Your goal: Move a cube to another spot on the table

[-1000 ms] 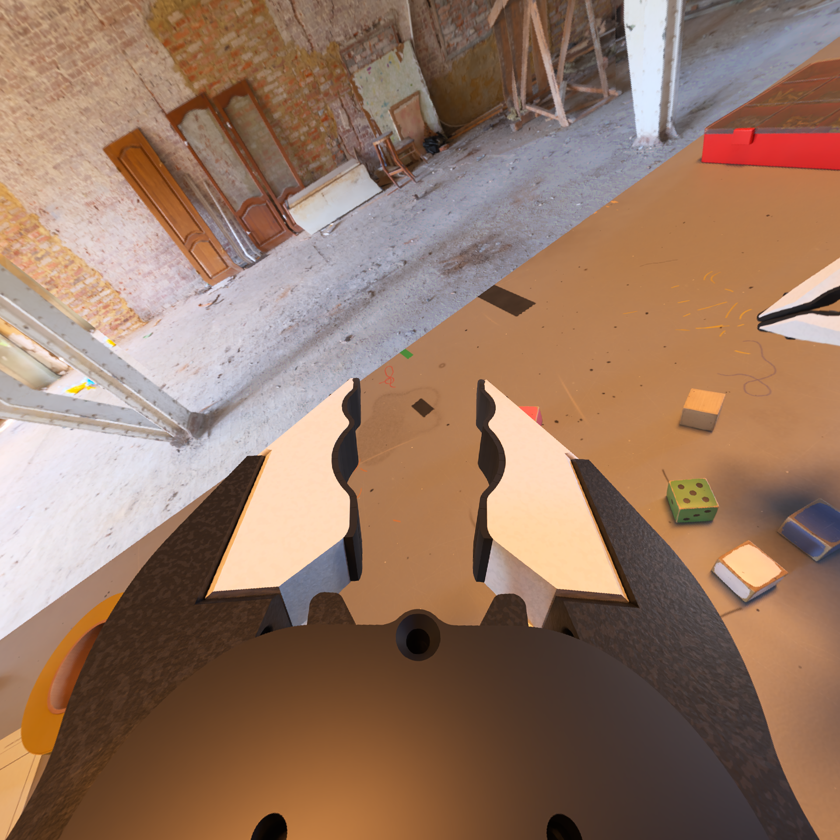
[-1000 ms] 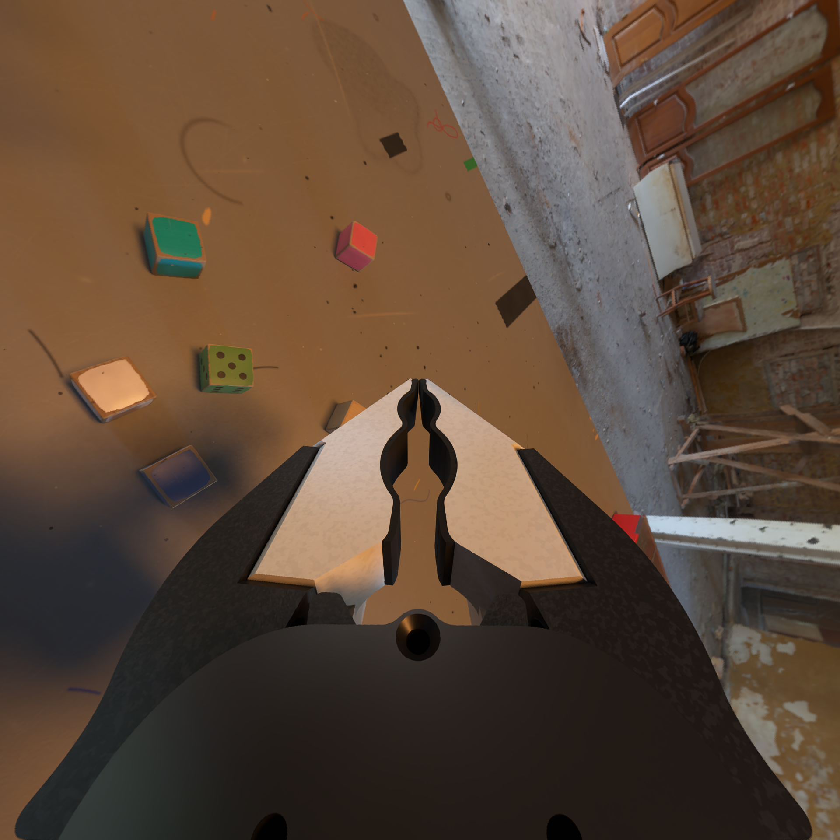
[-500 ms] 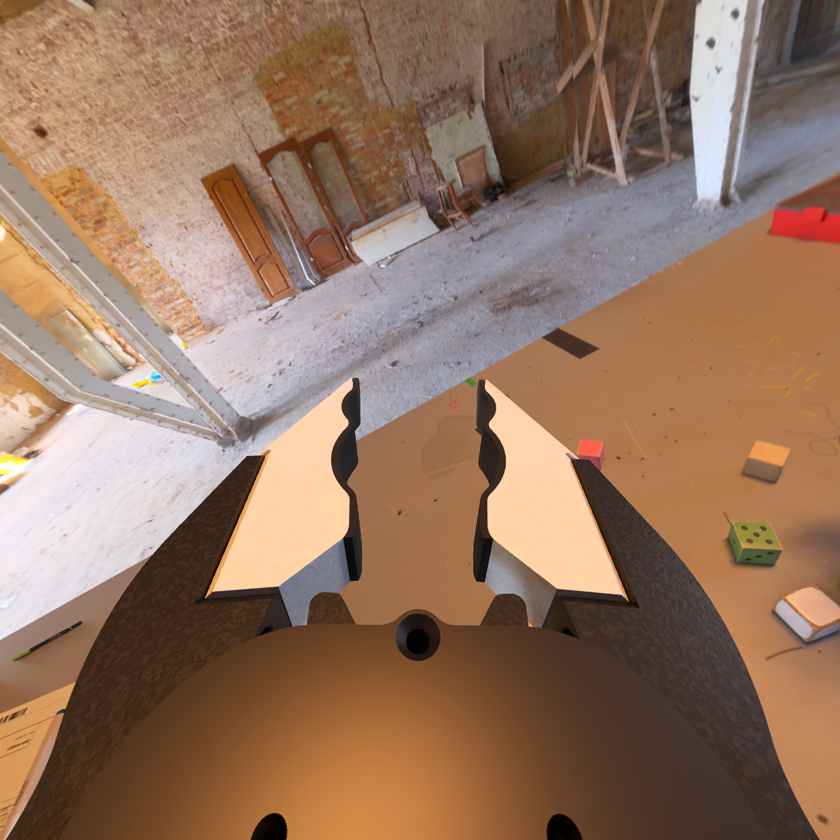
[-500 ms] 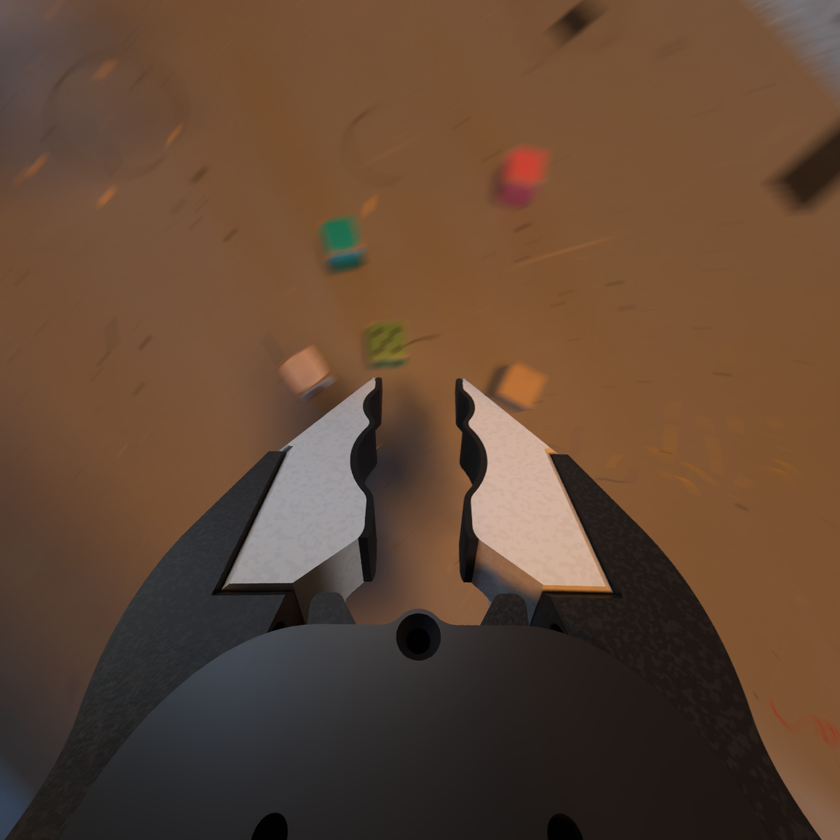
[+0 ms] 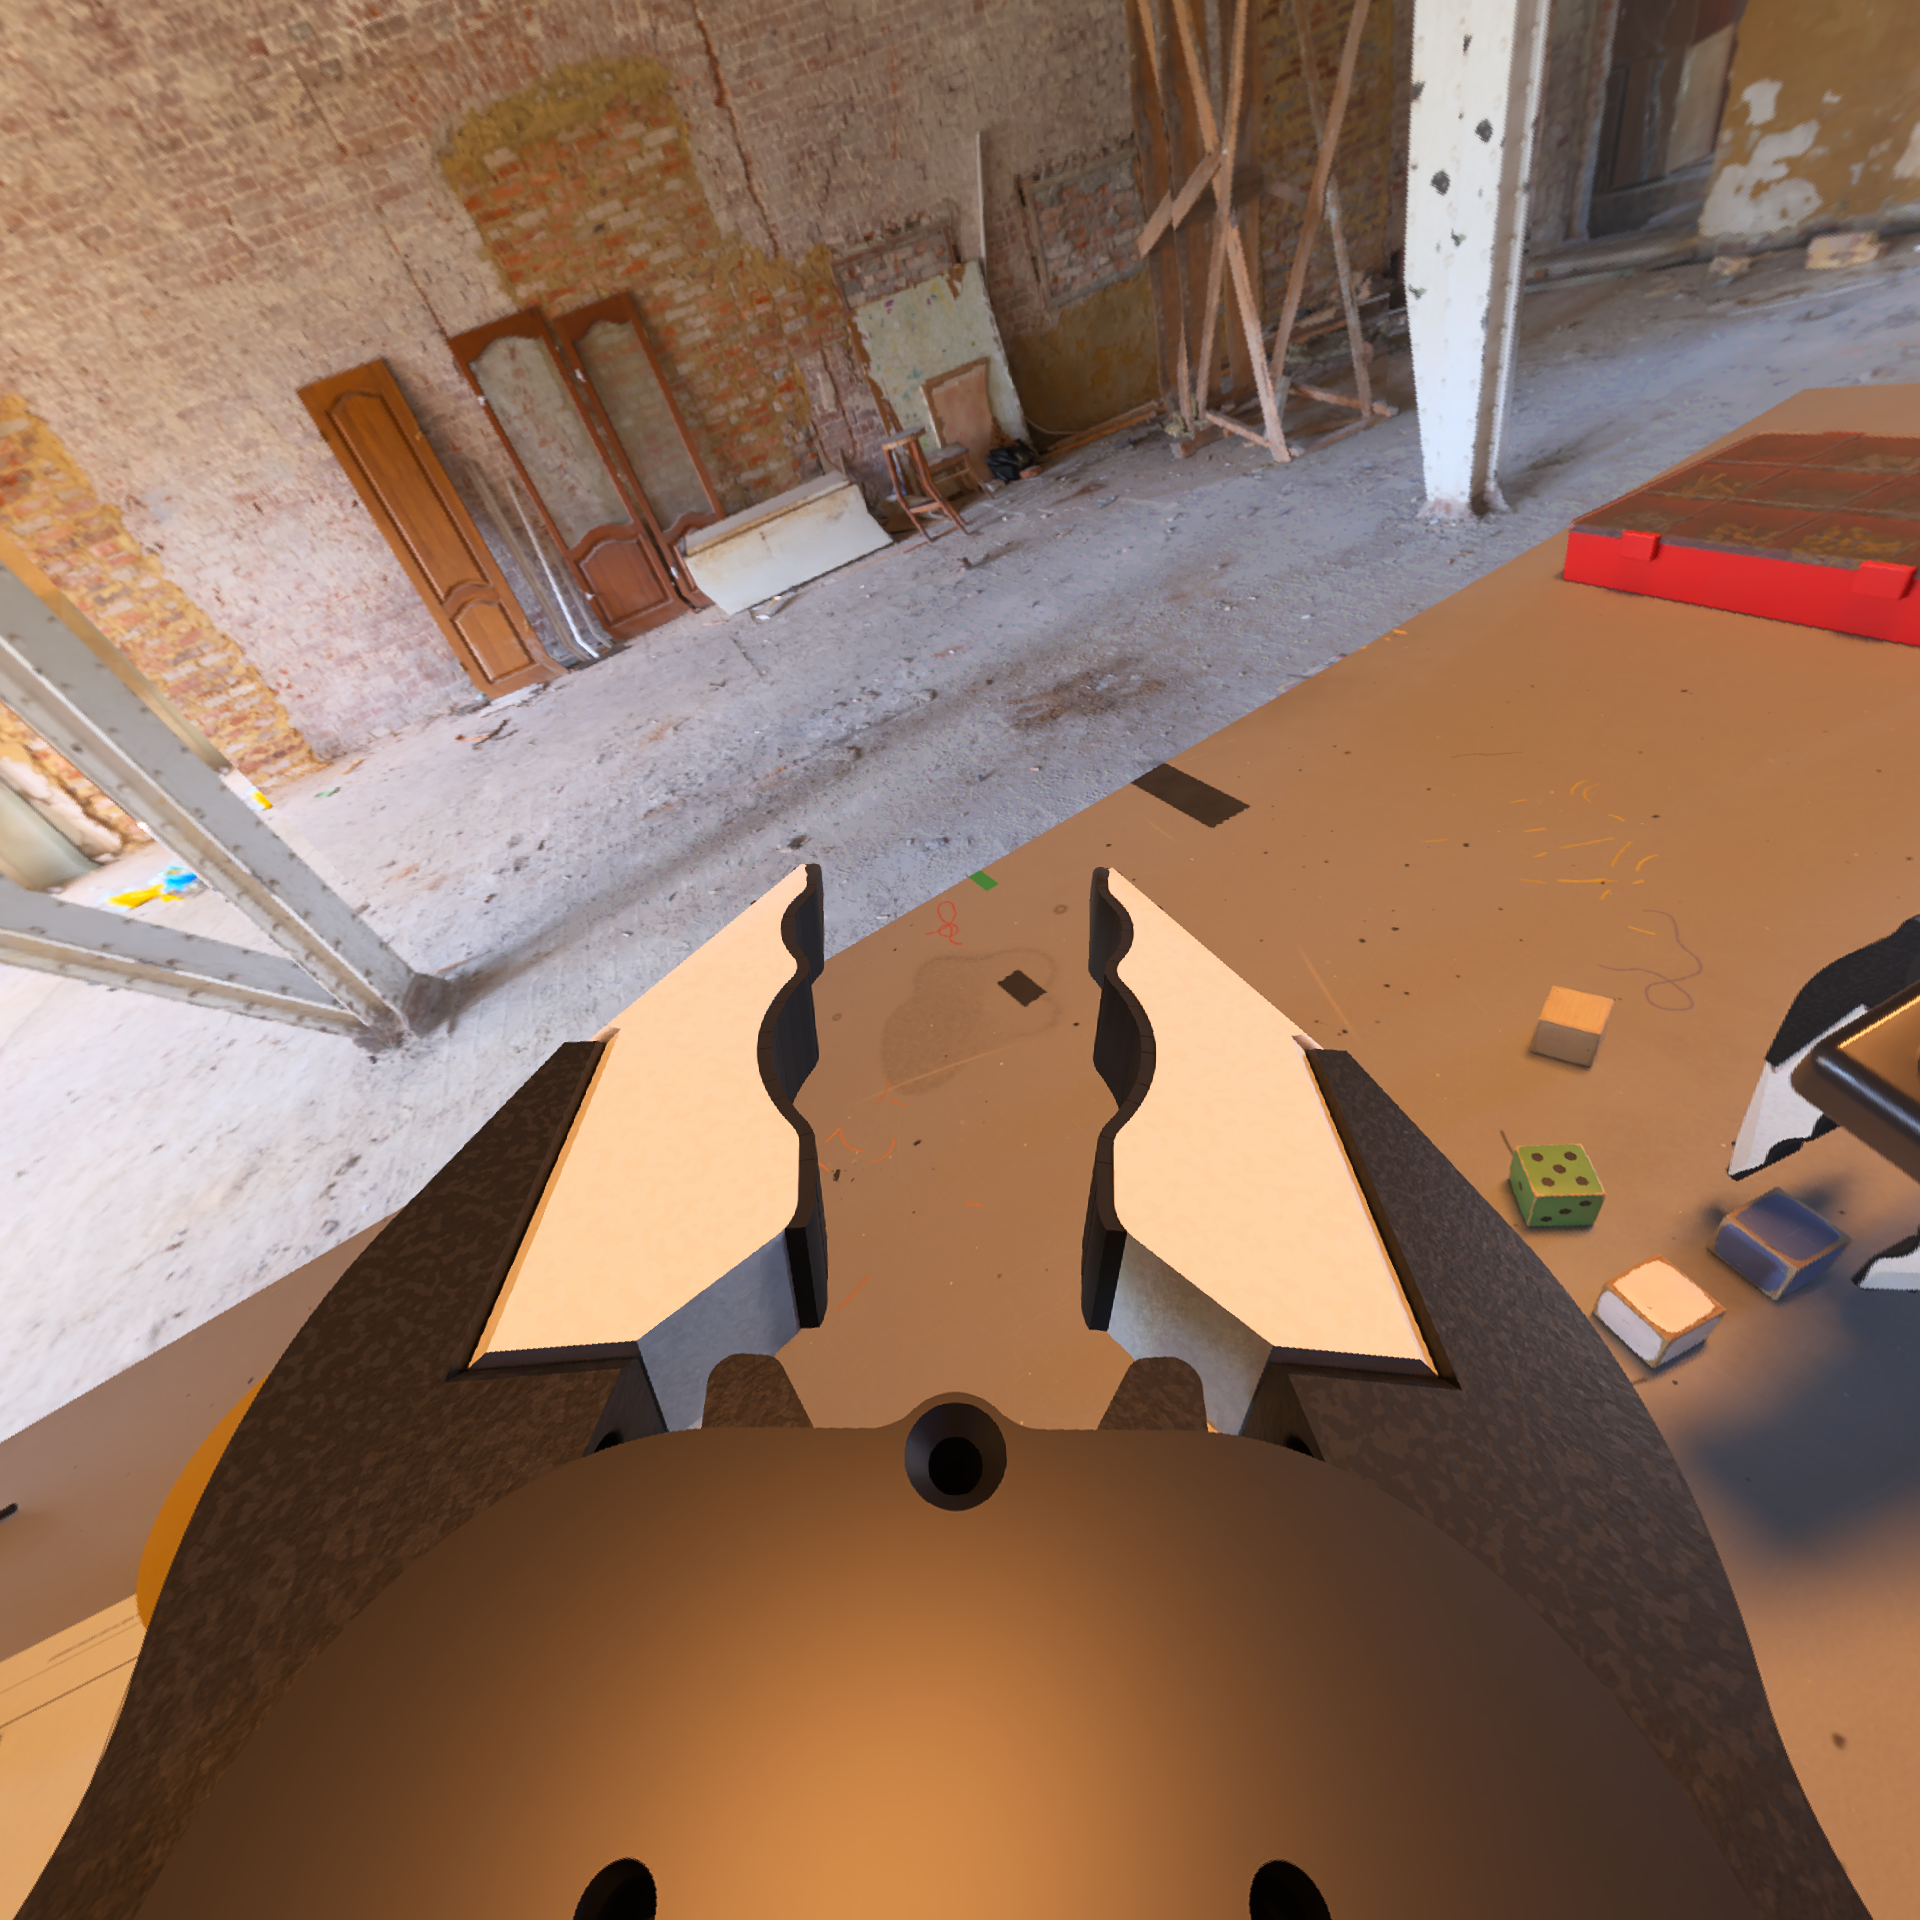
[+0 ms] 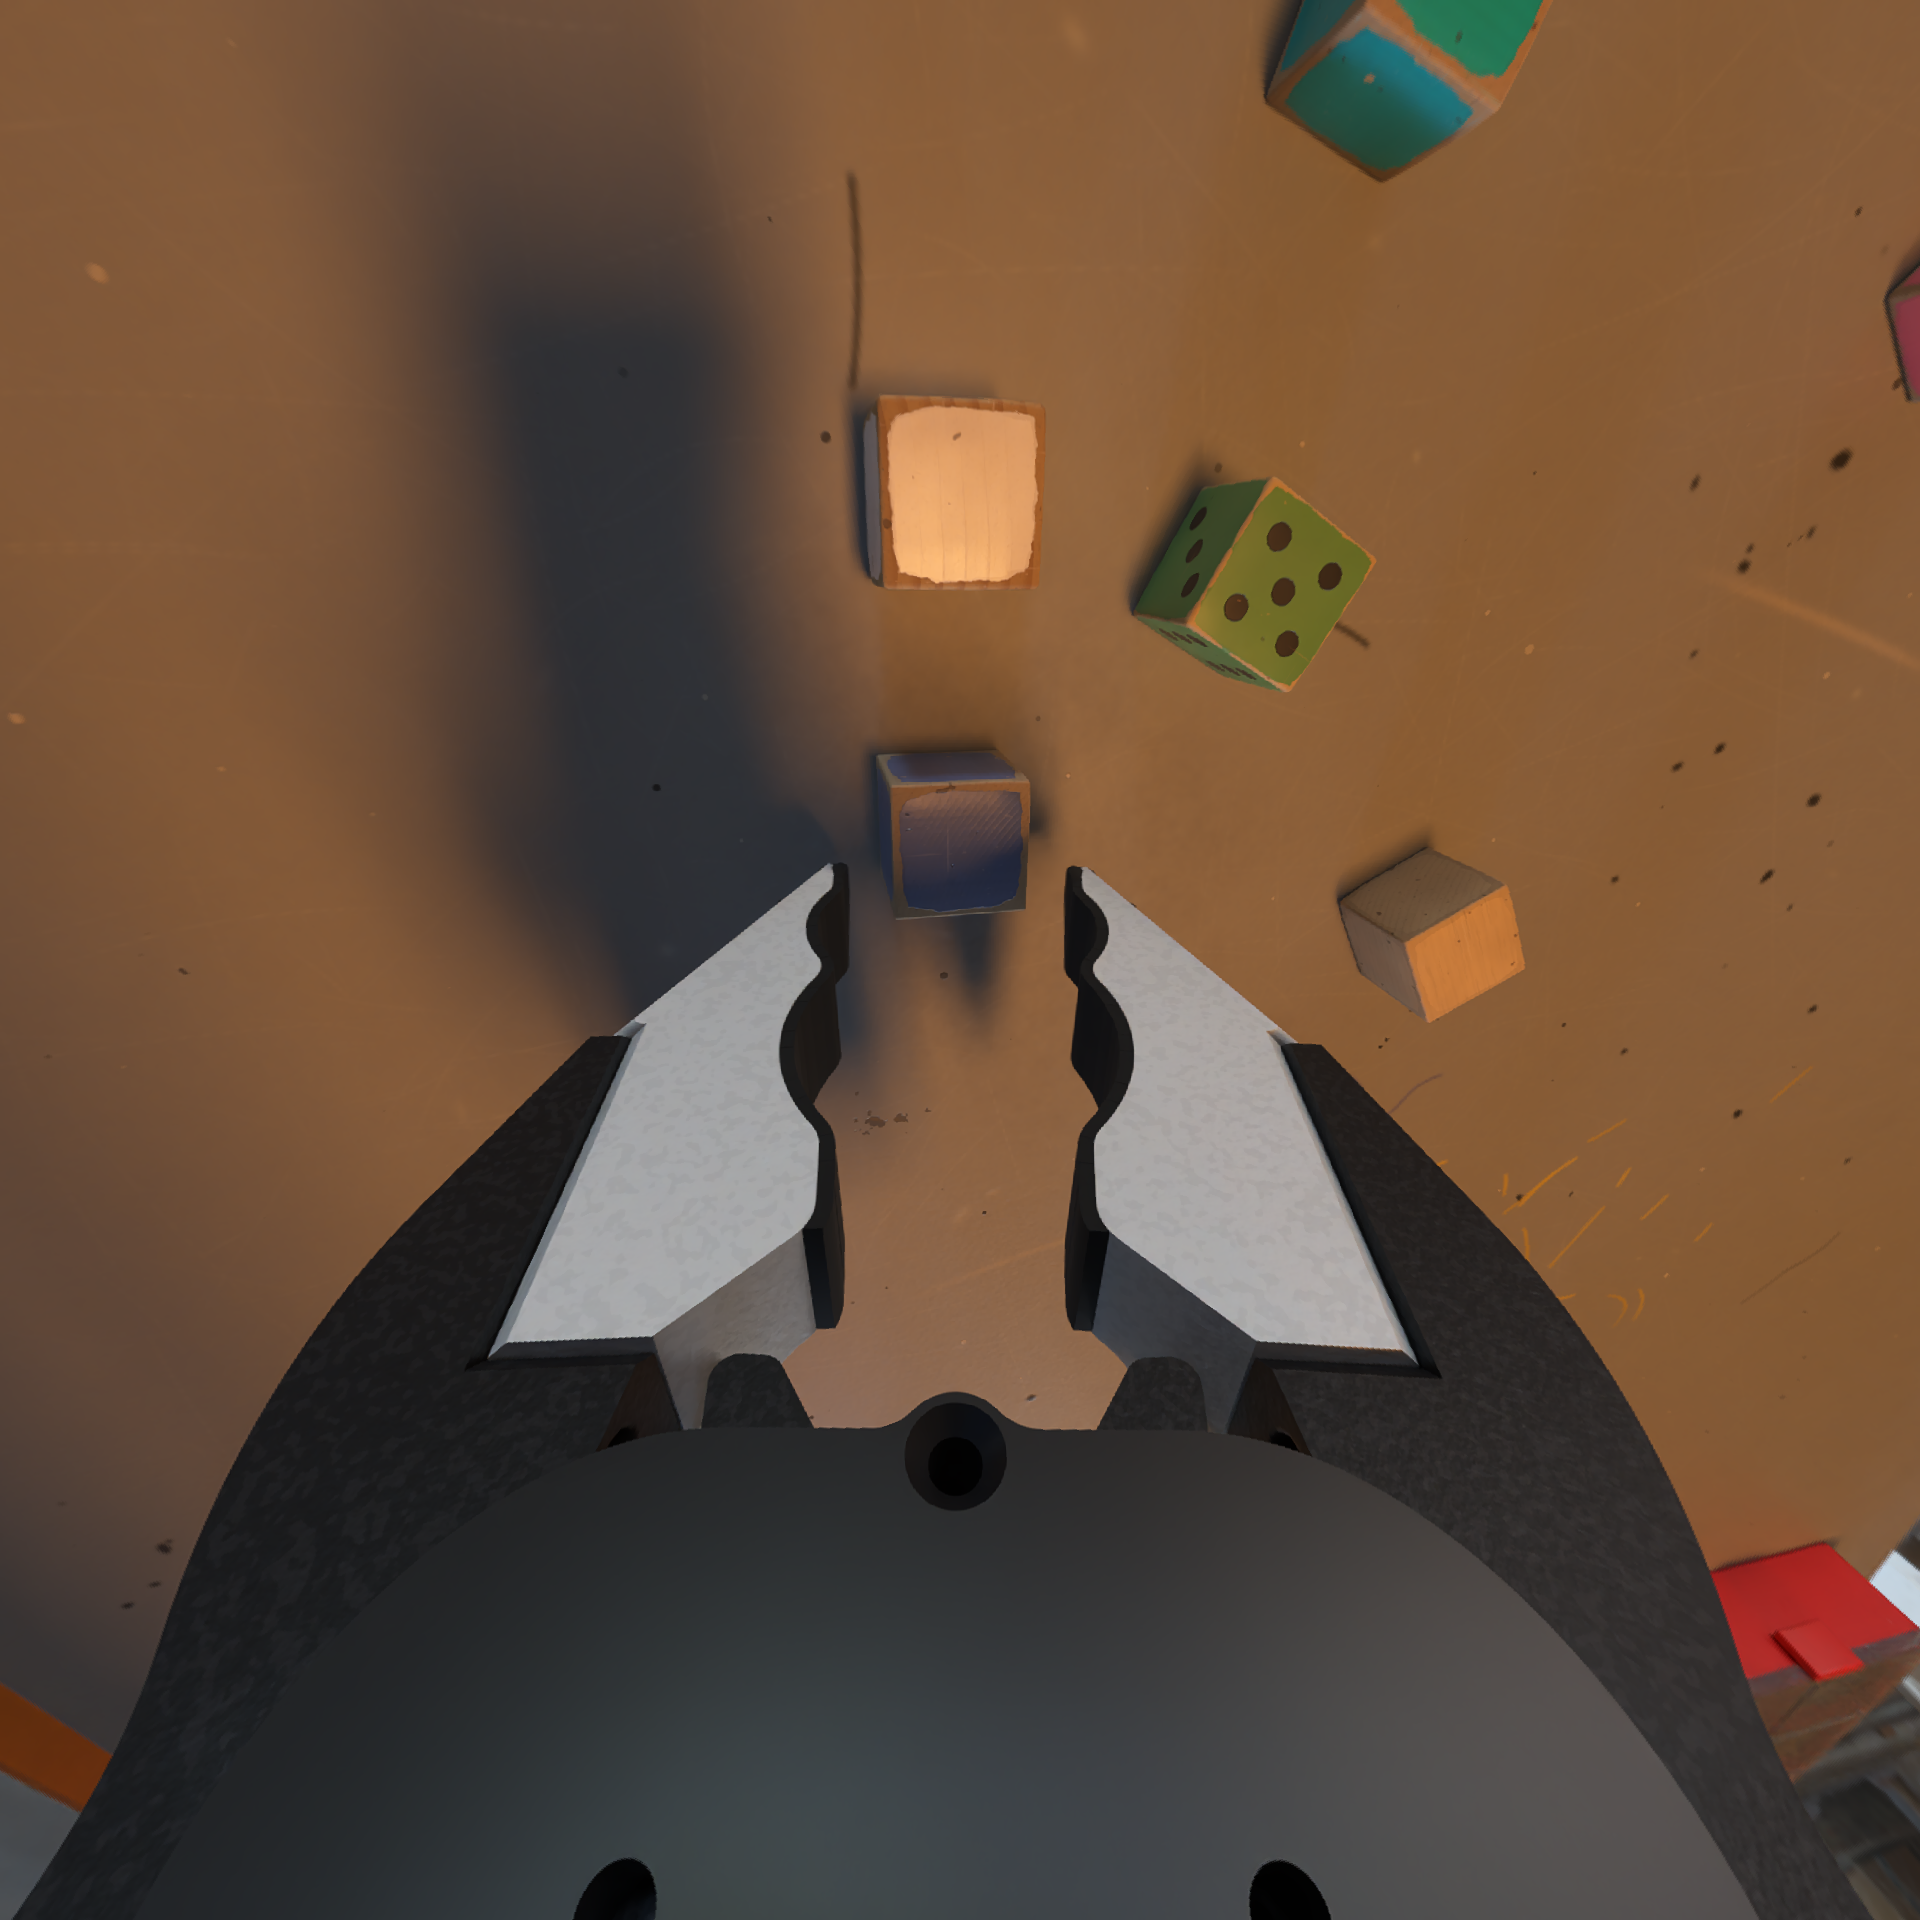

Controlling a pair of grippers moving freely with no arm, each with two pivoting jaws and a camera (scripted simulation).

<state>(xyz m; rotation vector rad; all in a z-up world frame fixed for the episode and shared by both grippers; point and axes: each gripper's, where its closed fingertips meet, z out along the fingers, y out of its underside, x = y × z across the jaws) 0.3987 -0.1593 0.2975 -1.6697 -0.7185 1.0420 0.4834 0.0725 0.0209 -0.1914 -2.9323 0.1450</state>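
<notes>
My right gripper (image 6: 951, 873) is open and points down at the brown table, its fingertips just short of a blue cube (image 6: 954, 836) that lies in line with the gap. Beyond it sit a white-topped cube (image 6: 958, 494), a green dice cube (image 6: 1257, 582), a plain wooden cube (image 6: 1439, 935) and a teal cube (image 6: 1397, 73). My left gripper (image 5: 954, 883) is open and empty above the table's near part. In its view the blue cube (image 5: 1779, 1242), white cube (image 5: 1659, 1309), green dice (image 5: 1555, 1184) and wooden cube (image 5: 1572, 1025) lie at the right, under the right gripper's fingers (image 5: 1787, 1101).
A red flat box (image 5: 1756, 561) lies at the table's far right; a corner of it also shows in the right wrist view (image 6: 1813, 1631). A pink-red cube (image 6: 1907, 332) is at the right edge. The table's edge (image 5: 1039, 842) runs diagonally ahead of my left gripper, with floor beyond.
My right gripper has opened from shut, swung round and come down close over the blue cube. My left gripper stays open; its view swung left and came back.
</notes>
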